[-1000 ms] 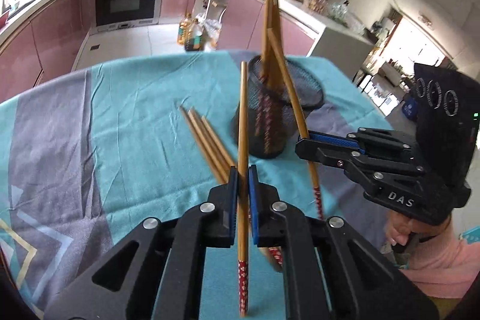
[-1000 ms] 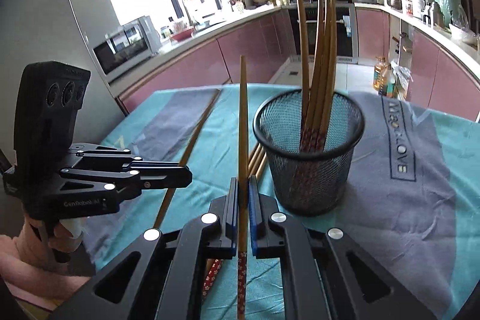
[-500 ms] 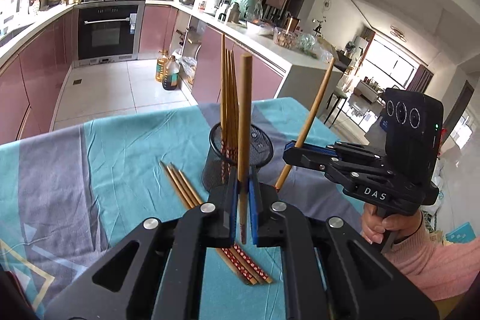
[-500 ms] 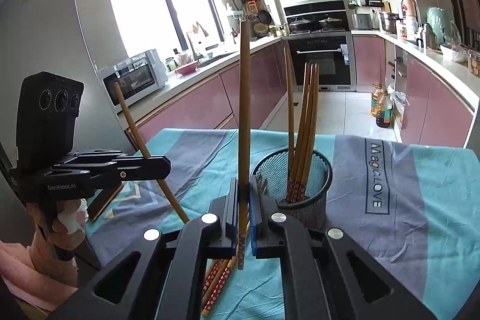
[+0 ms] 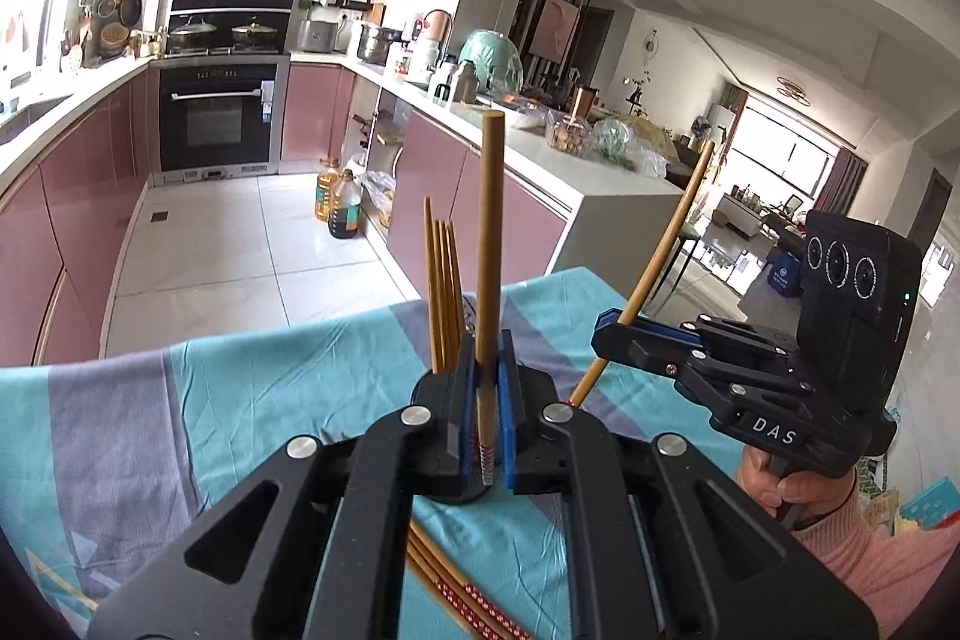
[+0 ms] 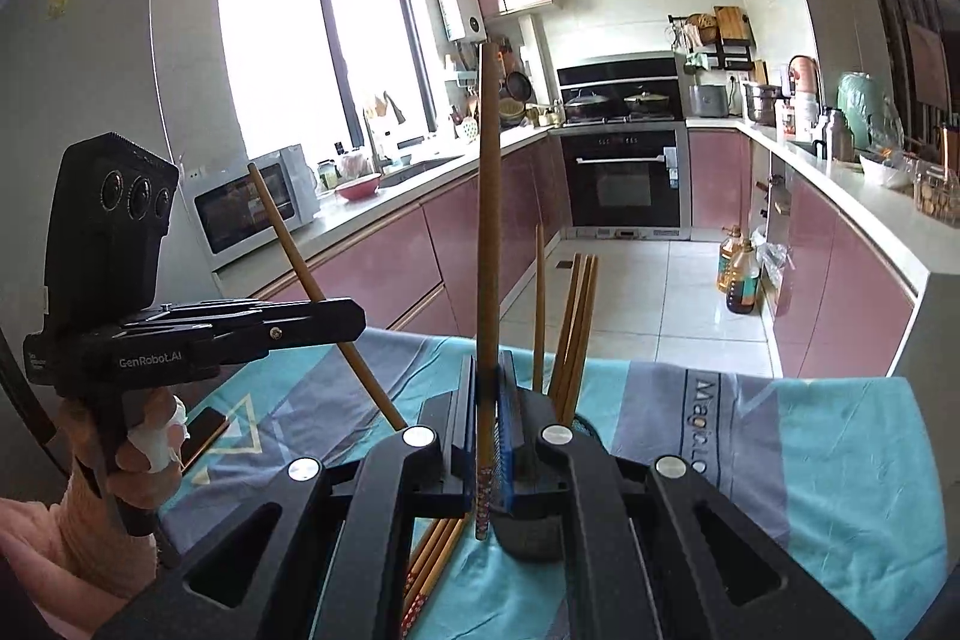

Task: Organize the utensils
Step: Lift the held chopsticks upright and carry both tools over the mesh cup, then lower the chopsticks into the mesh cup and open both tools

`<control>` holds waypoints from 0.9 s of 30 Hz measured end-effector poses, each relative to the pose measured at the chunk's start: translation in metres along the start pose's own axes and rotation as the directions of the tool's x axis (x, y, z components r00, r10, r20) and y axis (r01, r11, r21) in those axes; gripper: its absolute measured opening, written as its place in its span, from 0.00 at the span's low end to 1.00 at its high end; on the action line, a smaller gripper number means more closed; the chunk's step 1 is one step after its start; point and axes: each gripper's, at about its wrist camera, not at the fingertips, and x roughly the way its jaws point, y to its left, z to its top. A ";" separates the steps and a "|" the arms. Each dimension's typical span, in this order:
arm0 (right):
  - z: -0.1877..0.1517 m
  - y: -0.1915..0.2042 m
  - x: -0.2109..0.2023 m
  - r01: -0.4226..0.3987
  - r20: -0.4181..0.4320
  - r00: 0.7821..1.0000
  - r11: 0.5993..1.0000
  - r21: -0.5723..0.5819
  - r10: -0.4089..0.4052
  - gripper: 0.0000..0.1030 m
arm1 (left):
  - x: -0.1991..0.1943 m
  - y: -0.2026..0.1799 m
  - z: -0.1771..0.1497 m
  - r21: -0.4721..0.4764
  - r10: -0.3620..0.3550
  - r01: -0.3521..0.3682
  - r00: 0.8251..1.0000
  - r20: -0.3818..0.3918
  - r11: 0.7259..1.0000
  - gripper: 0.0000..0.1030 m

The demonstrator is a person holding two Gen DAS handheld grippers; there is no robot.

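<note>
**Left wrist view: two chopsticks aloft, one small cup to hit**

Nearest, the left gripper (image 5: 489, 400) is clamped on a chopstick (image 5: 489, 244) near its patterned end, so the long upper part could swing and slip. Spare chopsticks (image 5: 462, 598) lie on the tablecloth (image 5: 240, 400) below. Behind the jaws the mesh cup (image 6: 528, 538) is mostly hidden; a blind descent could knock it over. Further right, the right gripper (image 5: 606, 334) pinches its own chopstick (image 5: 666, 250) at a slant, which may clash

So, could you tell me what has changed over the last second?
Both grippers rose from the table, the left gripper and right gripper each lifting its chopstick. Both stayed shut; the holder and loose chopsticks stayed put.
</note>
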 end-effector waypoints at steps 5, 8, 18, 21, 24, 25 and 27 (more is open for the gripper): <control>0.013 -0.004 0.004 0.016 0.027 0.999 1.000 -0.007 -0.016 0.05 | 0.001 -0.009 0.015 0.032 0.027 -0.028 0.999 0.028 0.999 0.07; 0.014 -0.006 0.009 0.021 0.026 0.999 1.000 -0.004 -0.021 0.05 | 0.003 -0.013 0.022 0.041 0.035 -0.037 0.999 0.033 0.998 0.07; 0.003 -0.013 0.032 0.039 -0.025 0.999 0.999 0.017 -0.039 0.05 | 0.026 -0.019 0.021 0.077 0.080 -0.078 0.997 -0.021 0.994 0.07; -0.002 -0.015 0.040 0.037 -0.054 0.998 0.999 0.026 -0.036 0.05 | 0.036 -0.021 0.015 0.097 0.083 -0.077 0.994 -0.065 0.992 0.07; -0.007 -0.017 0.047 0.034 -0.084 0.996 0.999 0.033 -0.031 0.05 | 0.048 -0.020 0.006 0.112 0.087 -0.074 0.990 -0.114 0.991 0.07; -0.008 -0.017 0.050 0.034 -0.092 0.995 0.999 0.035 -0.031 0.05 | 0.051 -0.020 0.003 0.111 0.088 -0.074 0.988 -0.129 0.991 0.07; -0.011 -0.018 0.054 0.035 -0.109 0.994 0.999 0.042 -0.031 0.05 | 0.058 -0.017 -0.001 0.114 0.088 -0.071 0.984 -0.154 0.991 0.07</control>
